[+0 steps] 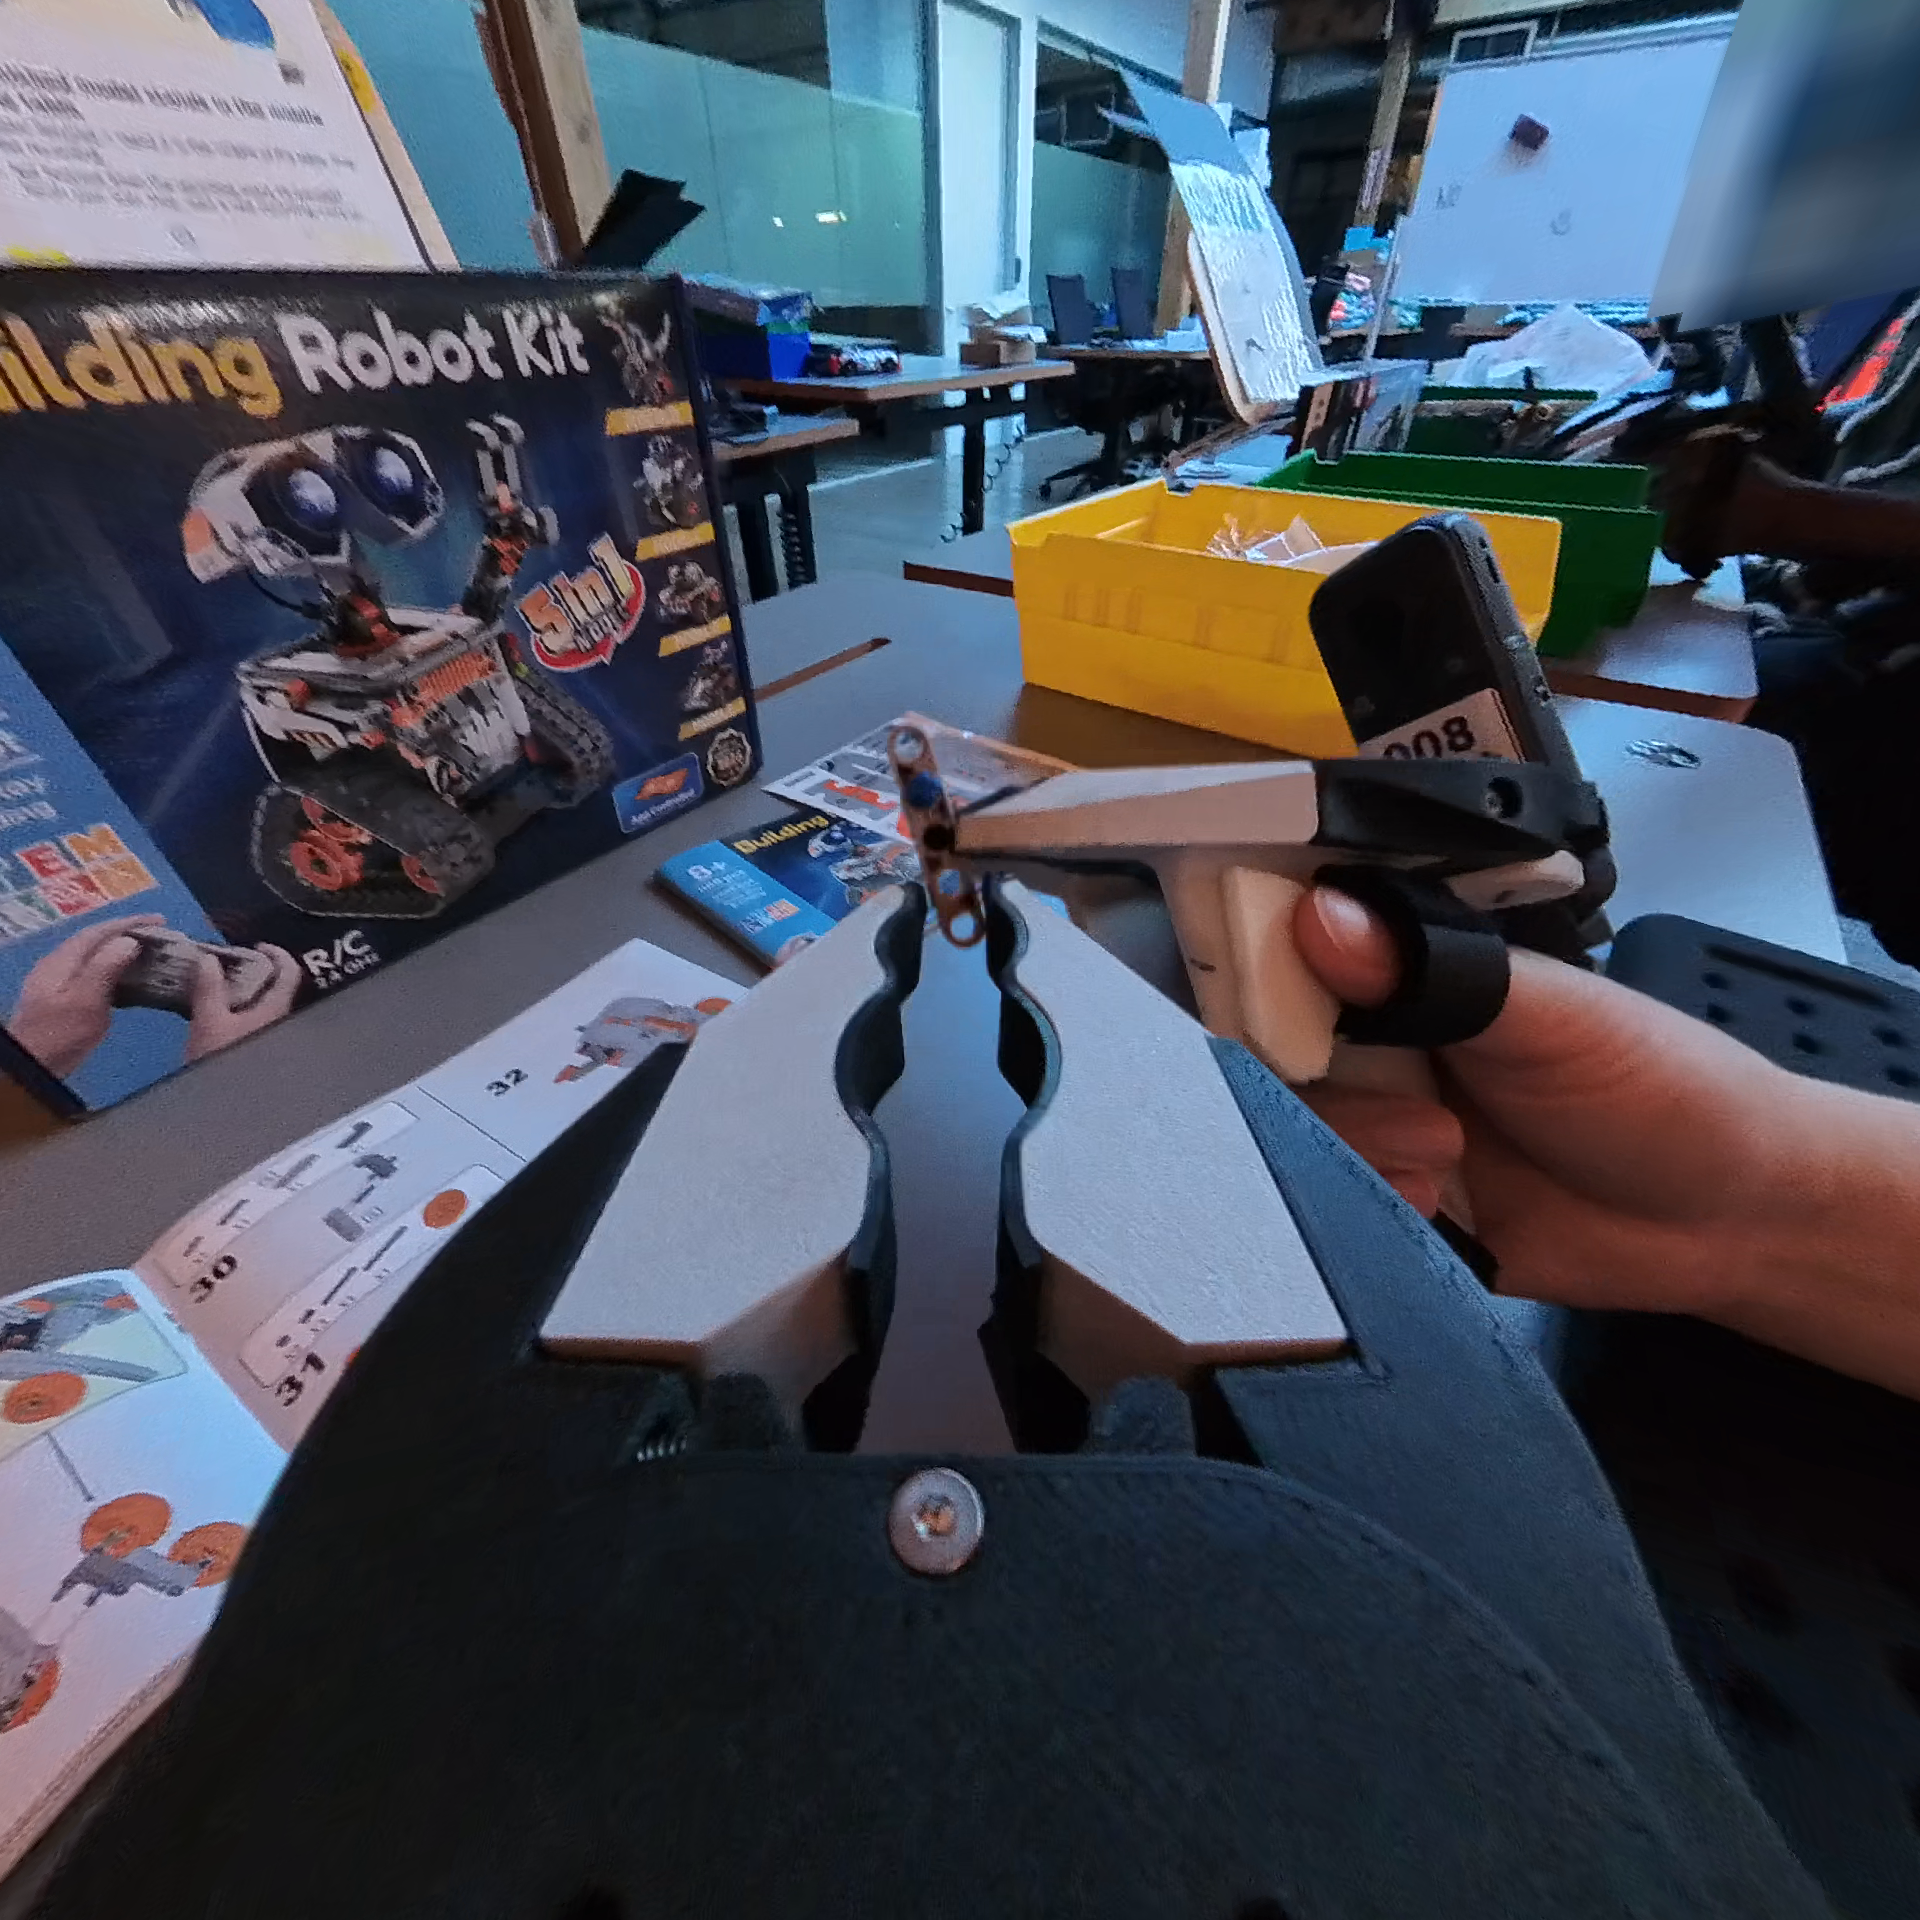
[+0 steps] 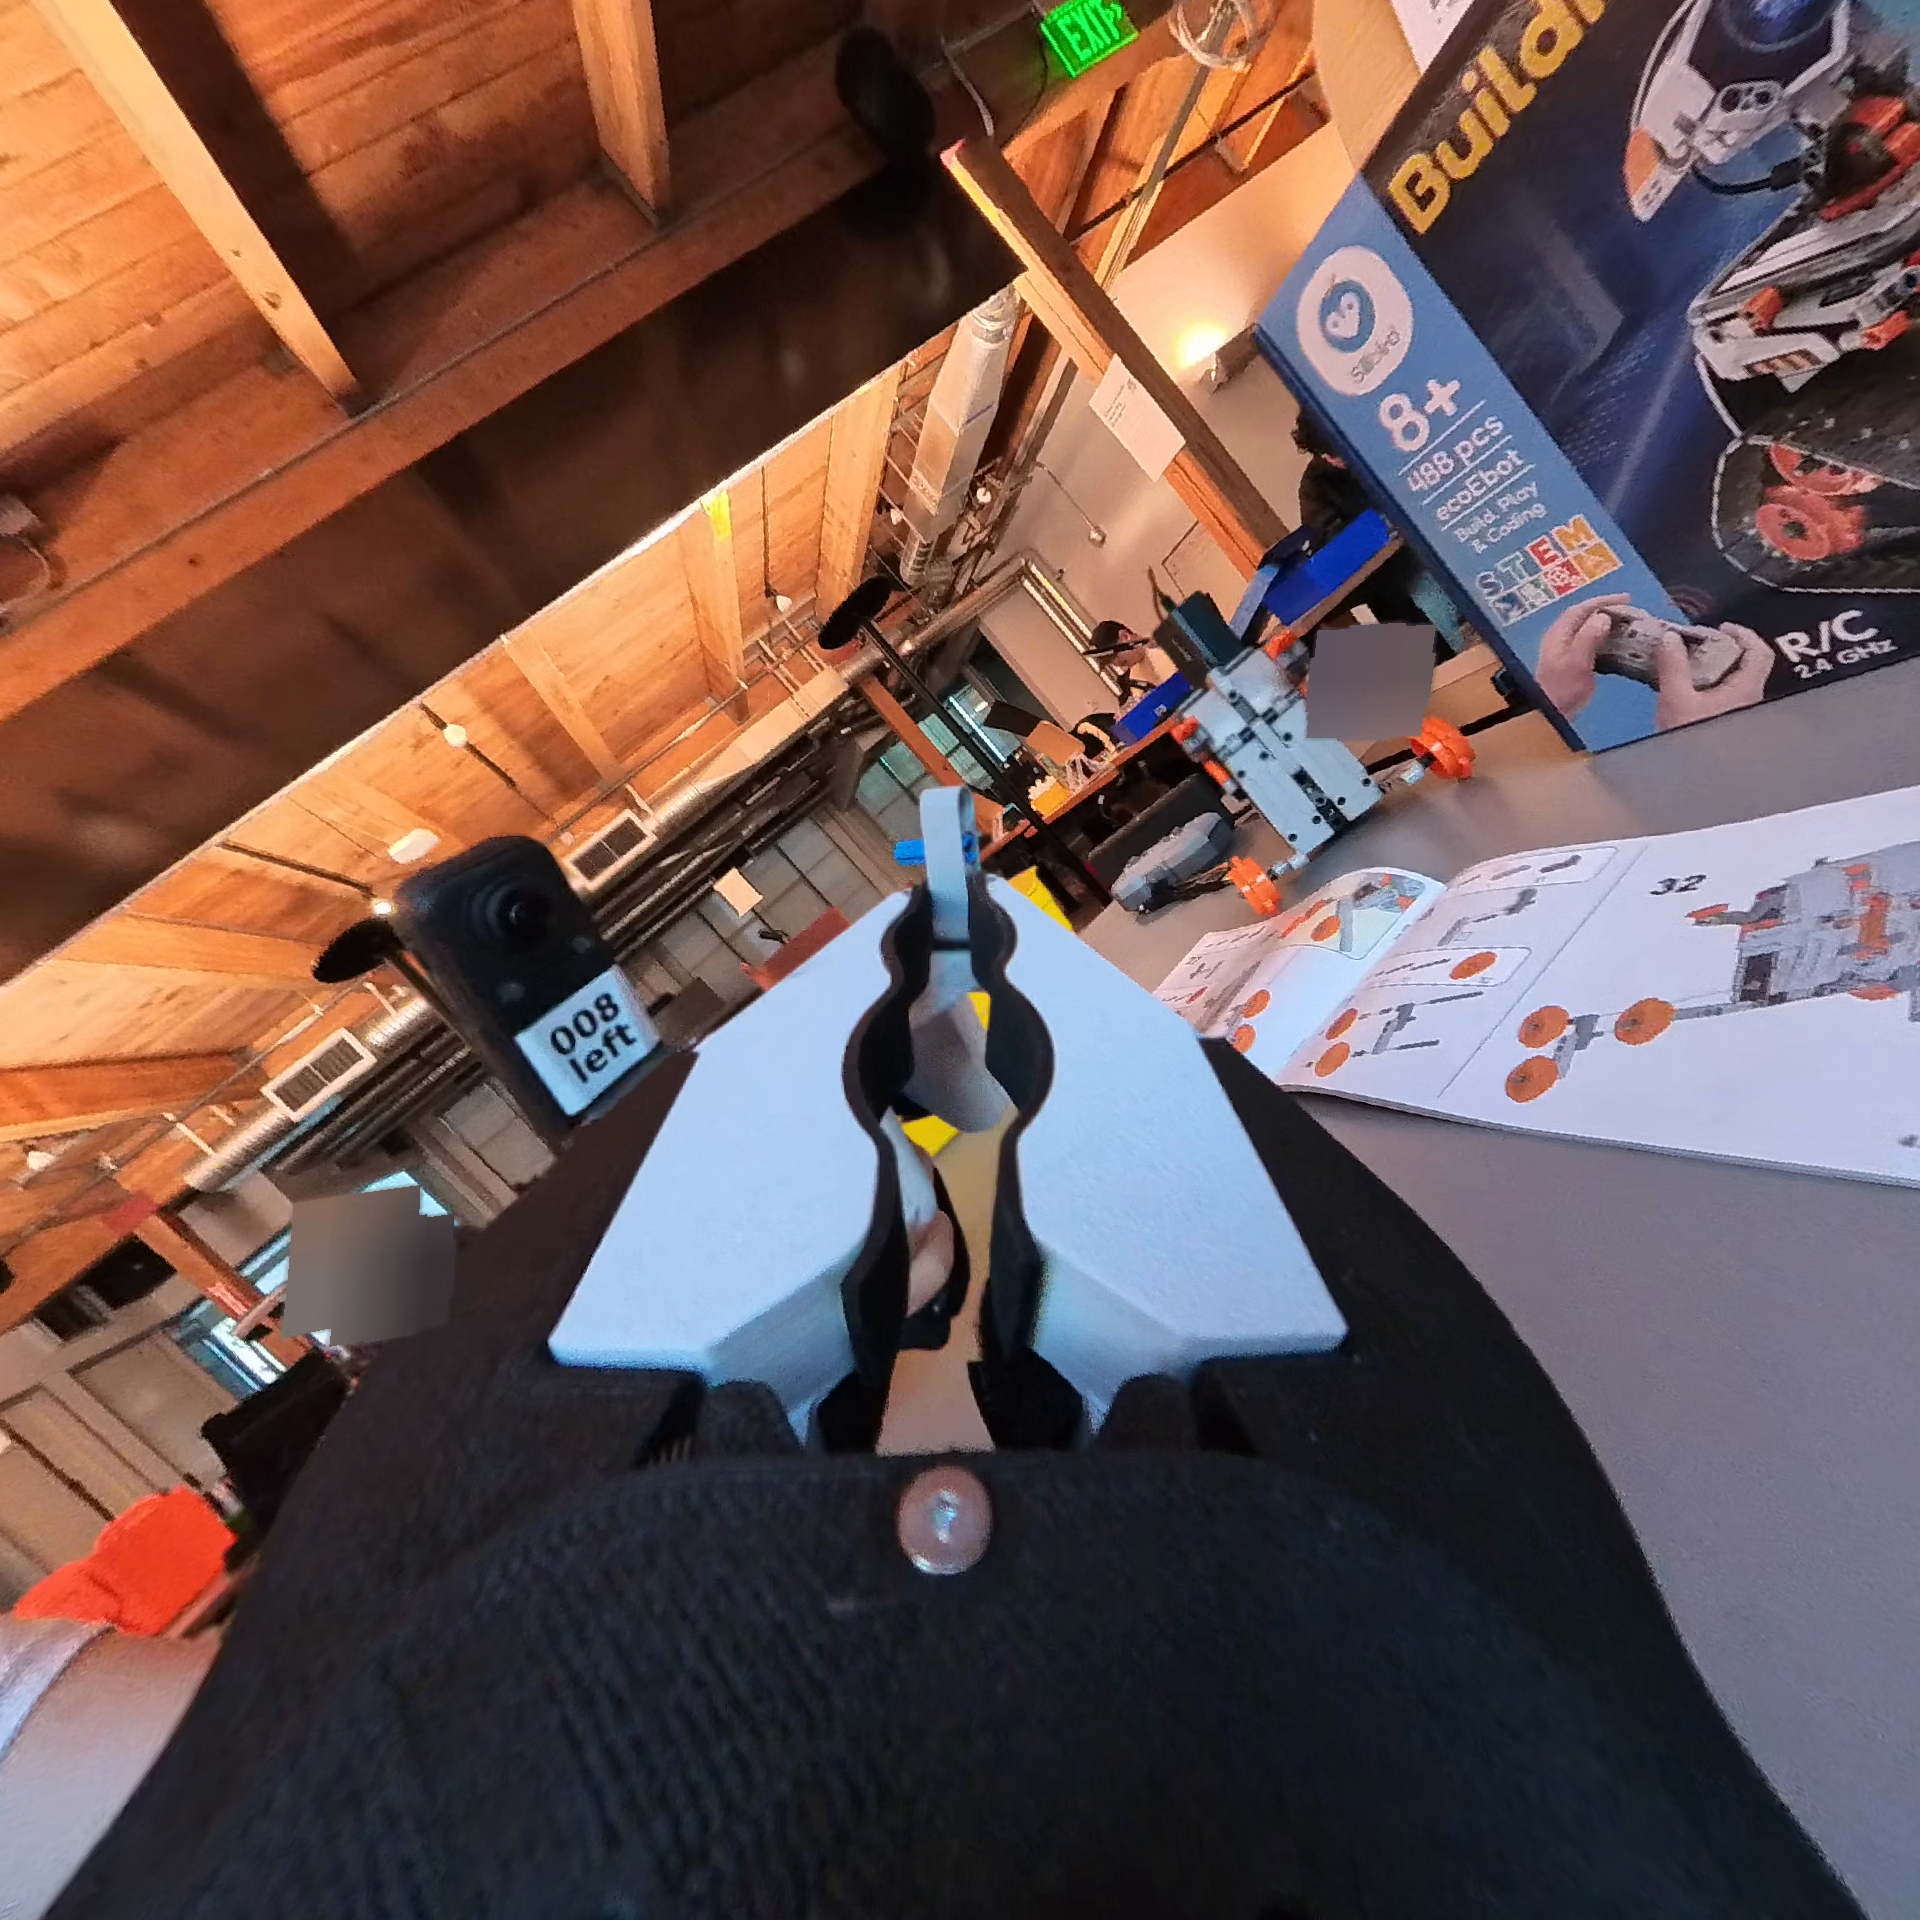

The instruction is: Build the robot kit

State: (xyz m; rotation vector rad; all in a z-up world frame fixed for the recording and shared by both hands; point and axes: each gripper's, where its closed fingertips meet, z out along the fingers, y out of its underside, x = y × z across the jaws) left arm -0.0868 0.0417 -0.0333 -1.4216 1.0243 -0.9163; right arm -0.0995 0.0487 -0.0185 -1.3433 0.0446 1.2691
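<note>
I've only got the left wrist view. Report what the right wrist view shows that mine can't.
Observer: A partly built model, grey with orange wheels, stands on the table beside the blue side of the kit box.
Operator: Tell me what's next to it.
Observer: A grey block lies on the table right by the model, on the side nearer the grippers.
Operator: Check the right gripper's hold from its own camera.
Observer: The right gripper is shut on the beam, which is seen edge-on there. A blue pin sticks out sideways from the beam just beyond the tips.
</note>
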